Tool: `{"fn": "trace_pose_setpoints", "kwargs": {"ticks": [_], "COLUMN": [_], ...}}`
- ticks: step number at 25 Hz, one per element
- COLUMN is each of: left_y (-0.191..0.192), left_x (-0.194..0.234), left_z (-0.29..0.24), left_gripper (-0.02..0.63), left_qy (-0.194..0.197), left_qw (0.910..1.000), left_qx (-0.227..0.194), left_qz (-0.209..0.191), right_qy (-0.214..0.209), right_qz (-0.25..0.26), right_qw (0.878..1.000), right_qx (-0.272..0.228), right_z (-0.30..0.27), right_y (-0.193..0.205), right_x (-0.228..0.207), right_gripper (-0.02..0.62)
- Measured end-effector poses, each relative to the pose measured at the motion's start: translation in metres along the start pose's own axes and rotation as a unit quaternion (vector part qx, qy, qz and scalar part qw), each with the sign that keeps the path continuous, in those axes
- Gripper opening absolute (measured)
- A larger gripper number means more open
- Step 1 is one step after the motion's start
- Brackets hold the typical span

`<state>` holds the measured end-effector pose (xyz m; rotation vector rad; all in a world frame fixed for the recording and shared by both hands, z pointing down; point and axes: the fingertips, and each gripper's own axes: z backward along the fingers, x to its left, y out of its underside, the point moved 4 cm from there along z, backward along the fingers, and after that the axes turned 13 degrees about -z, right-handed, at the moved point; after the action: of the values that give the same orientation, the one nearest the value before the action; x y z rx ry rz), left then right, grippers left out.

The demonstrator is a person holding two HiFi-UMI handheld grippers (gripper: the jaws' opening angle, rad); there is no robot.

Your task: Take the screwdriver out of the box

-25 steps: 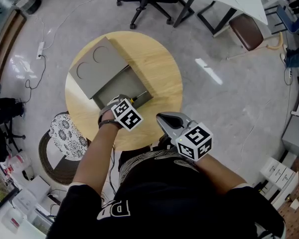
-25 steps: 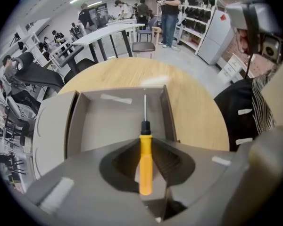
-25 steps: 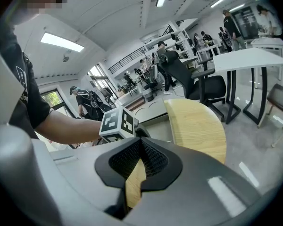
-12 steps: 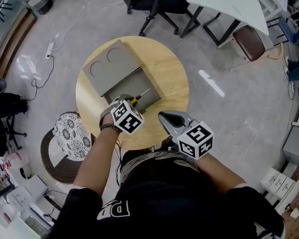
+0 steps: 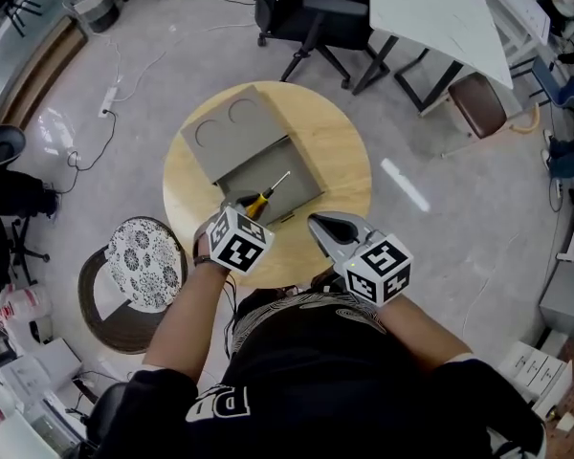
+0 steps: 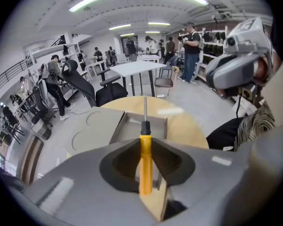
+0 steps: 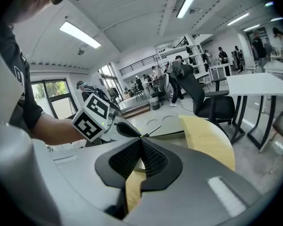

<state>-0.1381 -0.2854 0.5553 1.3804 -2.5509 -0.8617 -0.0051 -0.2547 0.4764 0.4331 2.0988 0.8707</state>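
Left gripper point(image 5: 240, 207), mine: jaws partly closed and clamped on the yellow handle of the screwdriver point(image 6: 145, 157). Its handle stood between the pads, and the black collar and steel shaft ran straight out ahead of the jaws. From the head view the shaft pointed over the open tray of the grey box point(image 5: 260, 173), which sat with its lid folded back on the round wooden table point(image 5: 337, 151). Right gripper point(image 7: 141, 146), mine: jaws together, holding nothing, just beside the left gripper at the table's near edge.
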Motion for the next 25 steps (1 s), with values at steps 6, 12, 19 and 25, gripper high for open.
{"fn": "trace_pose_setpoints", "kwargs": {"ticks": [6,12,19,25], "left_y": [0.007,0.022,0.03,0.035], "left_x": [0.0,0.001,-0.001,-0.004], "left_z": [0.043,0.08,0.117,0.14], "left_gripper": [0.137,0.137,0.137,0.137], "left_qy": [-0.008,-0.02,-0.036,-0.056], "left_qw": [0.9945,0.9794,0.955,0.9354], "left_qx": [-0.064,-0.128,-0.208,-0.255], "left_qz": [0.082,0.155,0.209,0.238], "right_qy": [-0.008,-0.013,-0.028,-0.045], "right_qz": [0.022,0.04,0.04,0.048], "right_qw": [1.0,0.999,0.998,0.997], "right_qx": [-0.008,-0.017,-0.026,-0.028], "right_z": [-0.003,-0.008,-0.012,-0.013], "right_y": [-0.002,-0.004,-0.005,-0.004], "right_x": [0.025,0.046,0.064,0.073], "right_gripper": [0.002,0.002,0.002,0.0]}}
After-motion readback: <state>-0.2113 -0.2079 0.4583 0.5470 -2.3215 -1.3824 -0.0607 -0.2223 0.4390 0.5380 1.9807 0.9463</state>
